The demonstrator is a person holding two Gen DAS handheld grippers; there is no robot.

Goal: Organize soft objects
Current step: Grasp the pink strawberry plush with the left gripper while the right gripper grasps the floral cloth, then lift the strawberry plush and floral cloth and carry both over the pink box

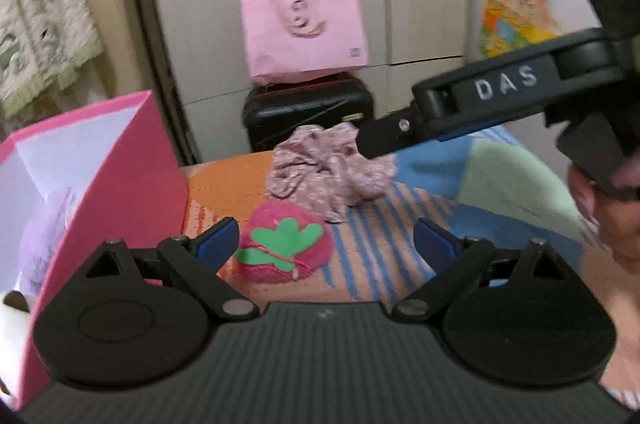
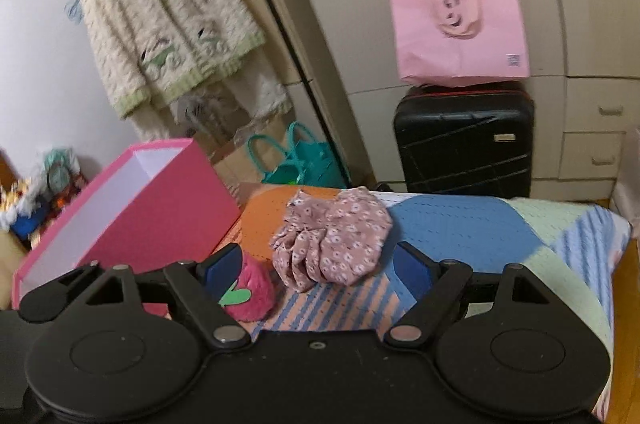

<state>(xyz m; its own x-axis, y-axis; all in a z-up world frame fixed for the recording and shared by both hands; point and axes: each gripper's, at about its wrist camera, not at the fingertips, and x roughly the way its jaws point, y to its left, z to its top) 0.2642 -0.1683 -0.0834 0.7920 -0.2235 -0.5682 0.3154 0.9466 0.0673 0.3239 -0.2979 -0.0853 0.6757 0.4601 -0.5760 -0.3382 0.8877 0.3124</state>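
From the left wrist camera, the left claw (image 1: 326,244) is spread wide with nothing between its blue-padded fingers (image 1: 218,240). Just ahead of it, on the patchwork bedspread of orange, blue, pale green and striped panels (image 1: 500,180), lies the fuzzy pink strawberry-shaped plush with a green felt leaf (image 1: 286,244). Beyond that sits the crumpled dusty-pink floral cloth (image 1: 324,172), close to the strawberry plush. At the left stands the tall pink cardboard box with a white inside (image 1: 120,184), and a pale lilac plush toy (image 1: 44,236) shows within it. The right claw (image 1: 364,144) reaches in from the right side, its tip over the floral cloth; whether it is spread or closed cannot be told in this view. Against the cream wardrobe behind are a black hard-shell suitcase (image 1: 308,108) with a pale pink tote bag (image 1: 304,28) resting on top.

From the right wrist camera, the right claw (image 2: 320,268) is released, fingers wide apart and empty. The floral cloth (image 2: 334,238) lies between and just beyond the fingers on the bedspread (image 2: 460,228). The strawberry plush (image 2: 250,294) sits beside the left finger, near the foot of the pink box (image 2: 152,204). A cream knitted cardigan with green trim (image 2: 168,28) hangs at the upper left, and a teal handbag (image 2: 304,164) is behind the bed.
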